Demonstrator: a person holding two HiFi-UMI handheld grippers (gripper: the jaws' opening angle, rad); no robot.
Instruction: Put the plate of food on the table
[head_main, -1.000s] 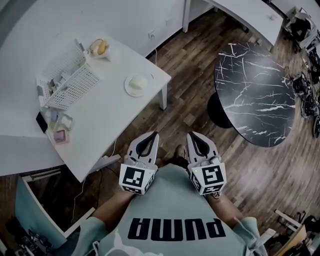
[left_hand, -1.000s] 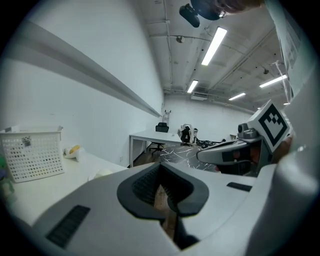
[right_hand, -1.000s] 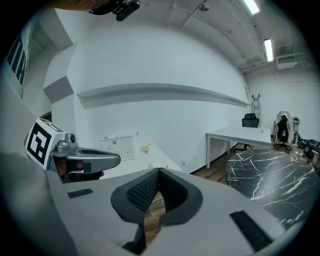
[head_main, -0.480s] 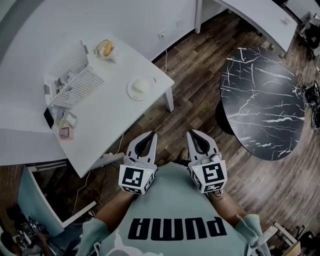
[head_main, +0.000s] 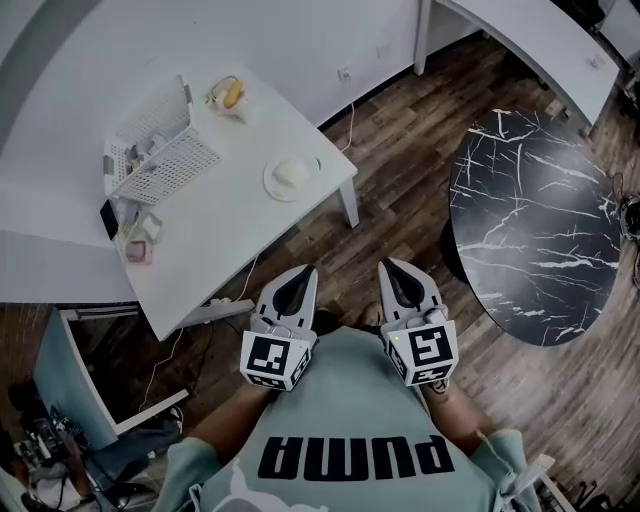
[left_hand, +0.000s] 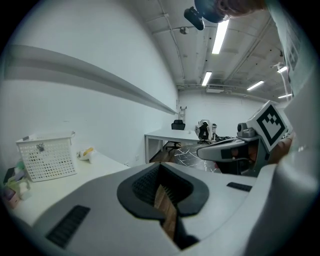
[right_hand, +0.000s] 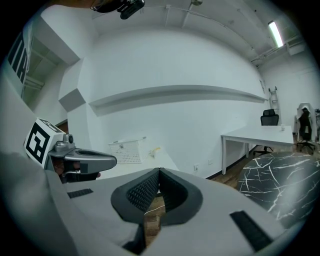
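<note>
A white plate with a pale piece of food (head_main: 293, 177) rests near the right edge of the white table (head_main: 225, 240), at upper left in the head view. Both grippers are held close to my chest, well short of the table. The left gripper (head_main: 298, 276) is shut and holds nothing; its jaws meet at the tips in the left gripper view (left_hand: 160, 167). The right gripper (head_main: 392, 270) is likewise shut and empty, its jaws touching (right_hand: 159, 172). The plate is hidden behind the jaws in both gripper views.
On the white table stand a white mesh basket (head_main: 162, 140), a yellow-and-white item (head_main: 228, 96) at the far corner and small pastel items (head_main: 135, 240) at the left. A round black marble table (head_main: 535, 225) stands at the right on a wood floor (head_main: 400, 200). Another white desk (head_main: 530, 45) lies beyond.
The white table and the marble table have slid right and slightly down in the head view. Both grippers stay shut in the same place before my chest.
</note>
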